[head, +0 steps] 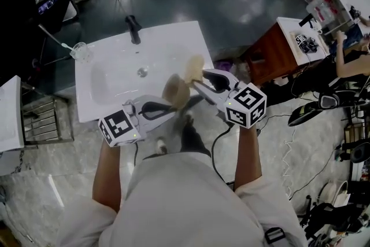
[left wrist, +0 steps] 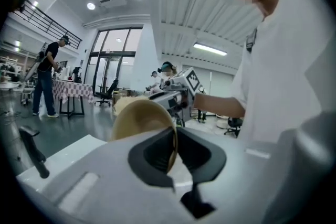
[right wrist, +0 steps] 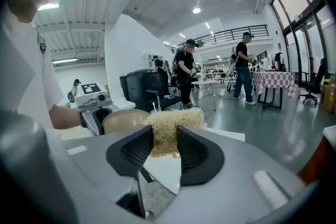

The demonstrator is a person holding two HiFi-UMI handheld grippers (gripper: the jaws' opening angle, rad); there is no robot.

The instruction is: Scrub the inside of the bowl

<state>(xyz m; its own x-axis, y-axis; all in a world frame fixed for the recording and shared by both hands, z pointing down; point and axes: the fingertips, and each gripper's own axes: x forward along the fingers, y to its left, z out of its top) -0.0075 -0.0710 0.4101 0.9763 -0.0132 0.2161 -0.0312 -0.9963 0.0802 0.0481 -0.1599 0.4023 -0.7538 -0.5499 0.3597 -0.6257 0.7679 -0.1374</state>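
Holding the bowl (head: pixel 175 91) by its rim, my left gripper (head: pixel 169 107) has its jaws clenched on the thin wall, one pad inside and one outside. The bowl is plain tan and smooth, tipped on its side, up in the air over the near edge of the white sink (head: pixel 110 81). My right gripper (head: pixel 198 83) grasps a pale yellow, fibrous scrubber (head: pixel 194 67) between its jaws, just beside the bowl; I cannot tell whether they touch. At the sink's far left corner stands a clear glass (head: pixel 81 52) with a thin stick leaning in it.
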